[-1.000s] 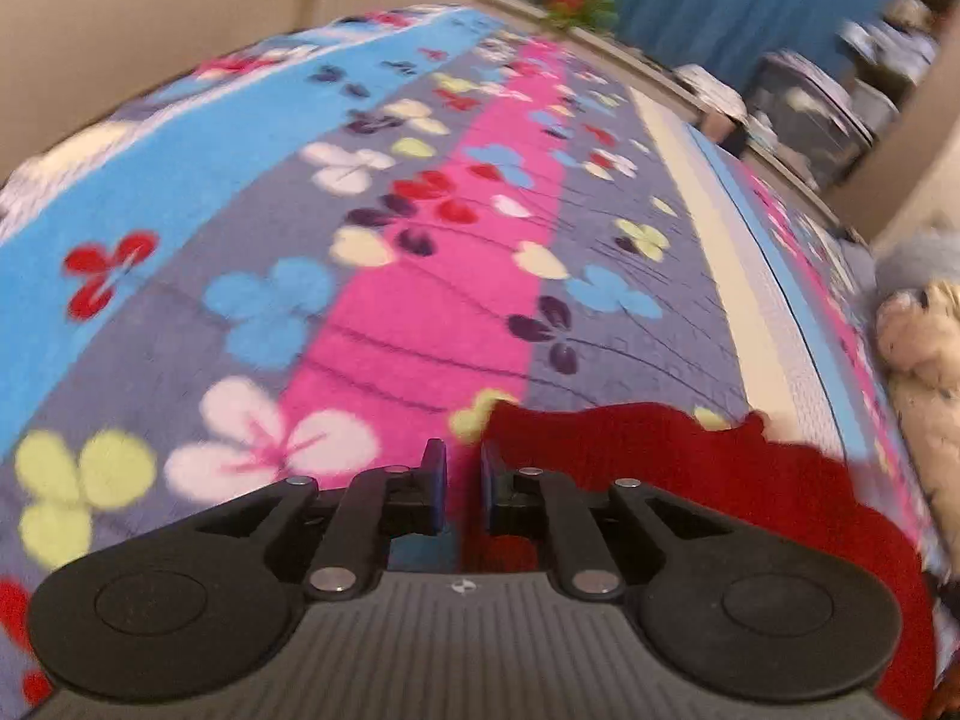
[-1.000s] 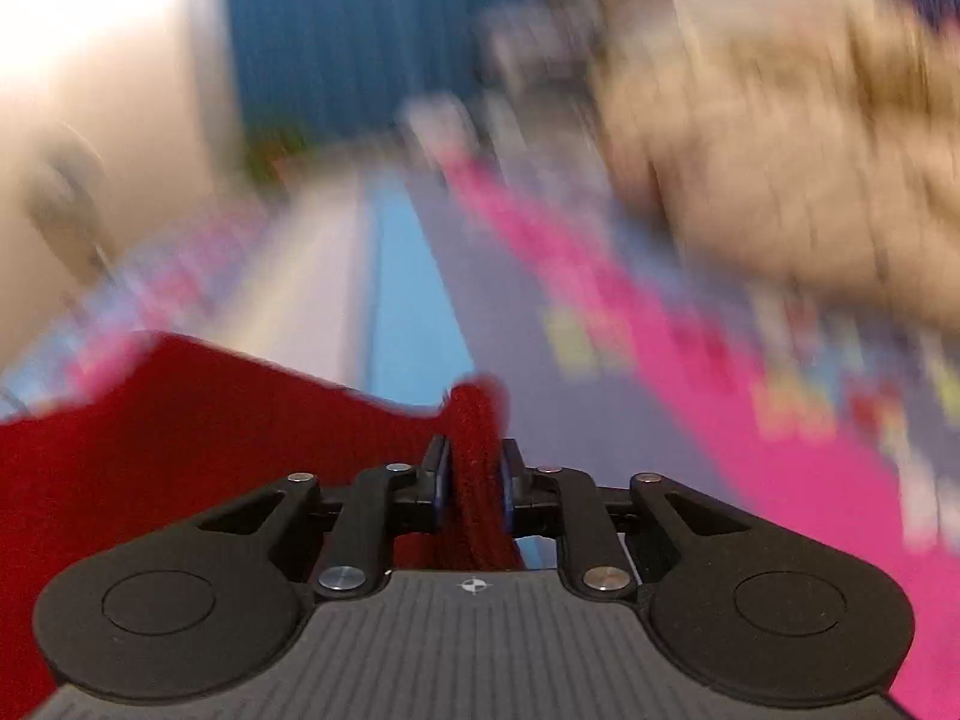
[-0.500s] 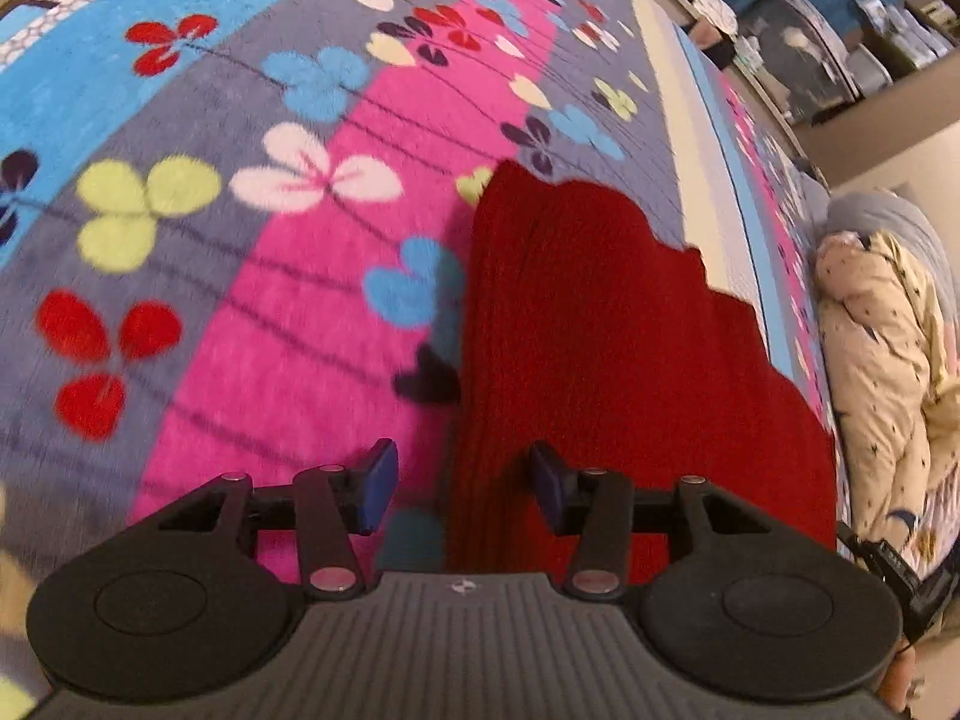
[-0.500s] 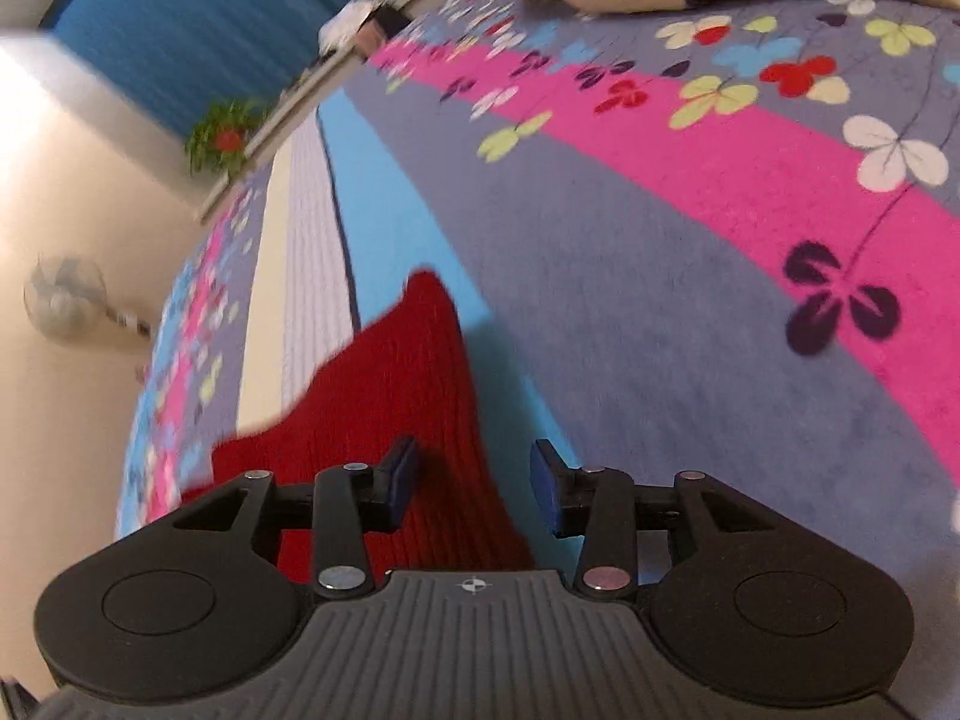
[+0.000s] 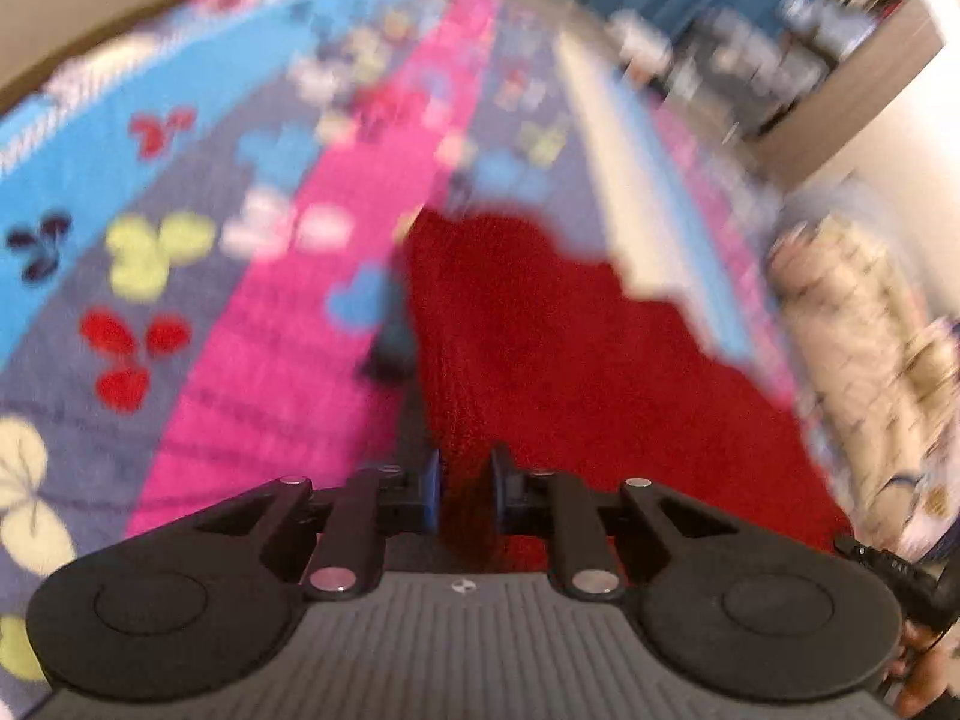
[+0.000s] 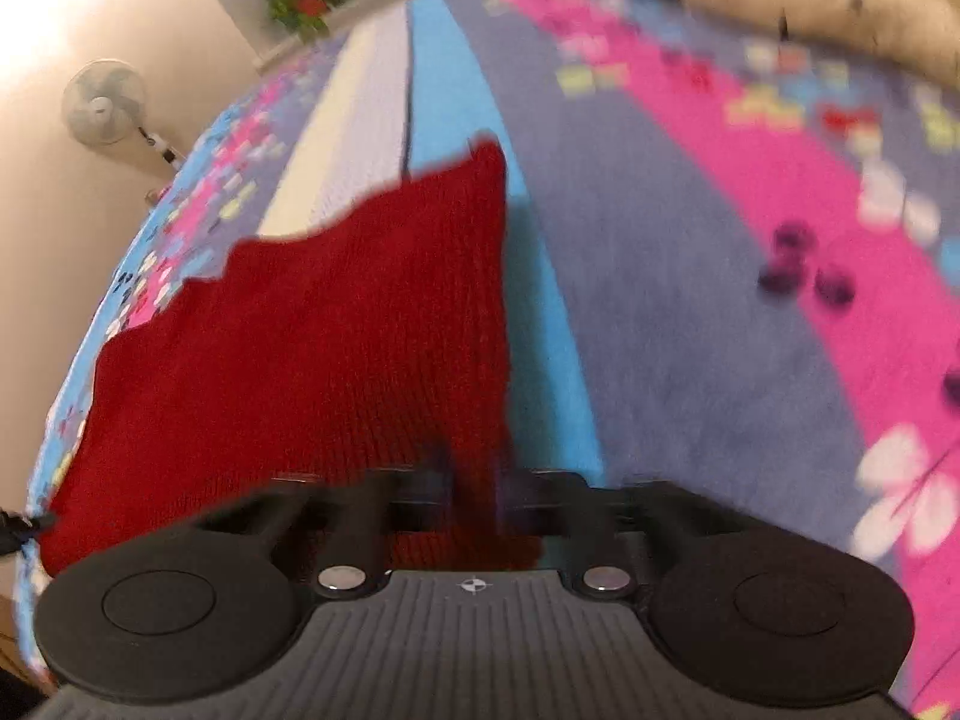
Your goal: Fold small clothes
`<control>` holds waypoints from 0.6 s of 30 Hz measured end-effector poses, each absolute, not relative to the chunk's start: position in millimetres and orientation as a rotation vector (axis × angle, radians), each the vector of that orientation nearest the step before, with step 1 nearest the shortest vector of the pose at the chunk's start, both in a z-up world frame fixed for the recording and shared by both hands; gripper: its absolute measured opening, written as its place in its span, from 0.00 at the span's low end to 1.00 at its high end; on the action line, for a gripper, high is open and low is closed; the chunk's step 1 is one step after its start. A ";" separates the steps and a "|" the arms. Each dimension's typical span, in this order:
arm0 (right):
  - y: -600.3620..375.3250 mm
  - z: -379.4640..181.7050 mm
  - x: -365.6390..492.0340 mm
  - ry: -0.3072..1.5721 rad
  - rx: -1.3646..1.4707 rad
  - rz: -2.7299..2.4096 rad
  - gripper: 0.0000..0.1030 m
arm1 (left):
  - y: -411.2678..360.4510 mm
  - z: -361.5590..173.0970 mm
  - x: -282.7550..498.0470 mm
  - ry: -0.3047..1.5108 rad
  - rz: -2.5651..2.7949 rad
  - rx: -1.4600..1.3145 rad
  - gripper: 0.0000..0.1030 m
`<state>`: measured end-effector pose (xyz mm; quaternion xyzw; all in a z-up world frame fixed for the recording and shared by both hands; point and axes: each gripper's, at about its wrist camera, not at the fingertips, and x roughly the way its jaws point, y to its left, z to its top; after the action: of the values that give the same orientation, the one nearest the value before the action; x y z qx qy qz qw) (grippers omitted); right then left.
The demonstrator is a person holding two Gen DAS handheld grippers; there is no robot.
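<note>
Striped floral bedding (image 5: 252,372) lay blurred beneath a red knit garment (image 5: 576,360). Its near edge was hidden behind both tools. Left gripper (image 5: 465,489) pinched the garment's left edge; right gripper (image 6: 477,489), smeared by motion, clamped its right edge, both pointing low across the bed.

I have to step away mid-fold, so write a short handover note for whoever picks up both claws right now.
Left claw: shut on the near edge of the red knit garment.
Right claw: shut on the same garment's near edge, at its right corner.
Garment: spread mostly flat on the flowered blanket; a beige bundle lies off to the right.
Done: both near corners gripped.
Left: probably carry the near edge forward onto the far edge, release, smooth. Both views are motion-blurred, so confirm the grips first.
</note>
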<state>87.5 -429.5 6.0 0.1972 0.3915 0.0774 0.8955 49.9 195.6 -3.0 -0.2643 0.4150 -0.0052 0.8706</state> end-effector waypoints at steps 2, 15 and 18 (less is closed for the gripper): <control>-441.0 22.4 78.1 0.709 0.490 0.161 0.11 | 194.2 3.0 41.6 0.831 0.003 -0.545 0.17; -411.5 10.3 88.5 0.867 0.251 -0.040 0.34 | 161.1 16.7 44.3 0.777 0.087 -0.242 0.41; -416.0 19.9 88.2 0.791 0.271 0.030 0.34 | 144.7 6.1 52.6 0.837 -0.024 -0.215 0.41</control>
<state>88.2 -416.0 19.9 0.1317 0.3839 0.0144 0.9138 52.6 144.7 6.1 -0.1039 0.4057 -0.0115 0.9080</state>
